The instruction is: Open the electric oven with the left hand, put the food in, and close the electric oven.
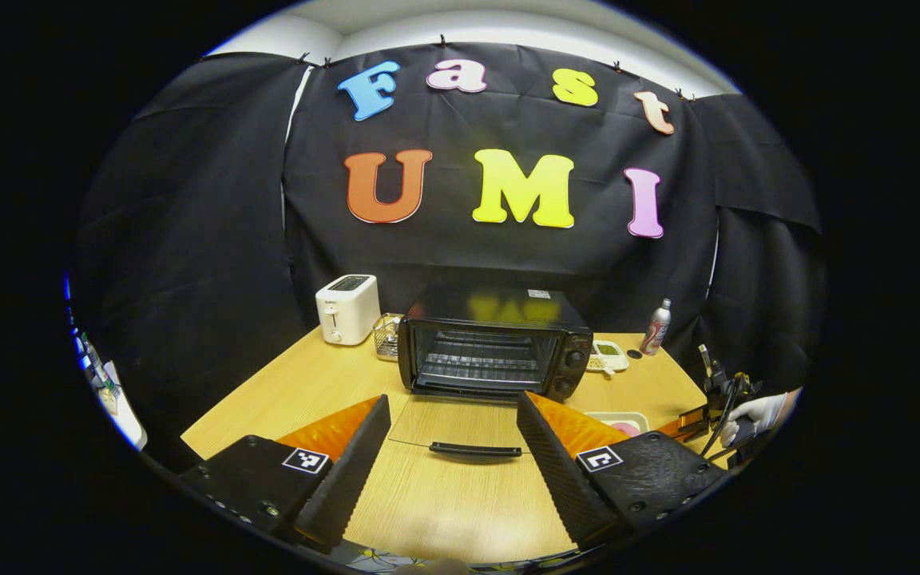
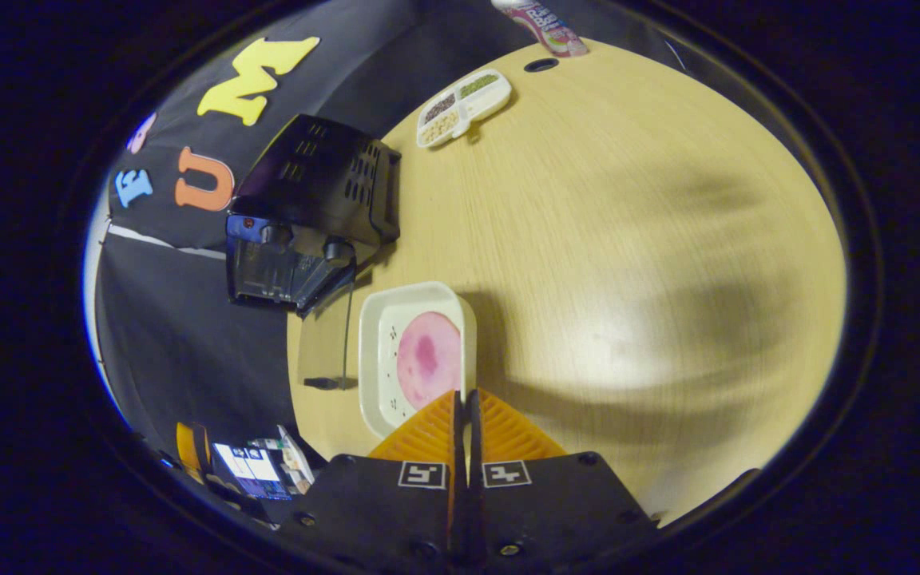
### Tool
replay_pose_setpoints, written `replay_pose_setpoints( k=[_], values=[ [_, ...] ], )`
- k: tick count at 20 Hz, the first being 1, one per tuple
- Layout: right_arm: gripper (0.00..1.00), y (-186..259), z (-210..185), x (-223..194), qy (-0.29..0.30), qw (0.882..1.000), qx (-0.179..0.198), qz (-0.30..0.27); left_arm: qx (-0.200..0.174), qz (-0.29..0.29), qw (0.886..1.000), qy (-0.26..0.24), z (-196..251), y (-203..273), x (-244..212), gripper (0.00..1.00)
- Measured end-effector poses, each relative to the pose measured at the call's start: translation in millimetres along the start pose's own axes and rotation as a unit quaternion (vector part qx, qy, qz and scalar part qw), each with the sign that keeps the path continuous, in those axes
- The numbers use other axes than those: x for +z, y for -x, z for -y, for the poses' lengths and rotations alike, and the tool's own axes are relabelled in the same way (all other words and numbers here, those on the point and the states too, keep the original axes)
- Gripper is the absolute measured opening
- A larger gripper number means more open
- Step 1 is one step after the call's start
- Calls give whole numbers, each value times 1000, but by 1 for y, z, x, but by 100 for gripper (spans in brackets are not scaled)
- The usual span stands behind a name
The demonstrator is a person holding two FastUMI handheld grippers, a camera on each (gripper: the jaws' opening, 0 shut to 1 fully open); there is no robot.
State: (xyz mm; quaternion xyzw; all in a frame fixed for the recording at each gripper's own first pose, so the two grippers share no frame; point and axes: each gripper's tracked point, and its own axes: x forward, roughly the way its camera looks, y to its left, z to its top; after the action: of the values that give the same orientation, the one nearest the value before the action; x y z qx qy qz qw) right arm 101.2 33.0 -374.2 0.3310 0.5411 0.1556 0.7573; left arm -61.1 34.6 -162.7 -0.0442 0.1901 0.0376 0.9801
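The black electric oven (image 1: 494, 345) sits at the centre of the left gripper view, on the pale wooden table (image 1: 460, 511), with its glass door (image 1: 460, 427) dropped flat toward the camera and the black door handle (image 1: 475, 450) lying between the fingers of the left gripper (image 1: 454, 447). That claw is spread wide and holds nothing; the wire rack inside the cavity looks bare. So the opening step appears done.

The food is a round pink slice (image 2: 428, 358) on a white square tray (image 2: 372, 351), at the lower centre of the right gripper view, just beside the open oven door. The right gripper (image 2: 466, 407) has its orange fingers pressed together with the tray's near rim at their tips (a pinch on that rim seems likely, though the contact itself is hard to make out). The tray looks to rest on the table, not yet lifted.

At the right edge of the left gripper view, a gloved hand (image 1: 755, 414) holds the other tool low beside the tray.

What is left, as I judge it: carrying the tray into the oven, releasing it, and swinging the door closed.
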Motion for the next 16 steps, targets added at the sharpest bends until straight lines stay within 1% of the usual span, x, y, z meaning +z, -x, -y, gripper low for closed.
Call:
replay_pose_setpoints(
  k=[1, 3, 4, 5, 7, 8, 9, 10, 11, 12, 13, 15, 16],
  values=[
    [4, 4, -5, -1, -13, 1000, 3, 13, 1, 1, 1000, 0, -2, 0, 1, 97],
    [4, 10, -22, -8, -37, 999, 11, 36, 5, 5, 1000, -5, -11, -1, 6, 97],
    [1, 12, -31, -11, -47, 998, 17, 48, 6, 8, 1000, -9, -13, -1, 11, 97],
    [4, 12, -42, -14, -58, 996, 21, 58, 6, 9, 1000, -15, -16, -1, 14, 97],
    [4, 9, -68, -22, -84, 993, 36, 79, 7, 15, 999, -29, -24, -2, 23, 97],
    [0, 4, -84, -27, -95, 991, 44, 87, 4, 18, 999, -34, -27, -3, 29, 97],
    [4, -2, -99, -31, -104, 989, 53, 95, 1, 17, 999, -38, -30, -3, 32, 96],
    [4, -4, -114, -35, -112, 986, 59, 105, -2, 15, 999, -40, -33, -5, 34, 97],
    [1, -11, -127, -38, -121, 984, 62, 113, -7, 15, 999, -42, -35, -5, 39, 97],
    [4, -19, -138, -40, -134, 982, 58, 123, -12, 14, 999, -45, -37, -6, 42, 97],
    [0, -29, -149, -41, -150, 979, 56, 129, -15, 12, 999, -48, -41, -6, 45, 96],
    [0, -48, -168, -42, -174, 973, 55, 143, -20, 13, 998, -52, -48, -6, 51, 97],
    [4, -58, -177, -39, -179, 970, 54, 153, -19, 12, 998, -54, -54, -7, 53, 97]
  ],
)
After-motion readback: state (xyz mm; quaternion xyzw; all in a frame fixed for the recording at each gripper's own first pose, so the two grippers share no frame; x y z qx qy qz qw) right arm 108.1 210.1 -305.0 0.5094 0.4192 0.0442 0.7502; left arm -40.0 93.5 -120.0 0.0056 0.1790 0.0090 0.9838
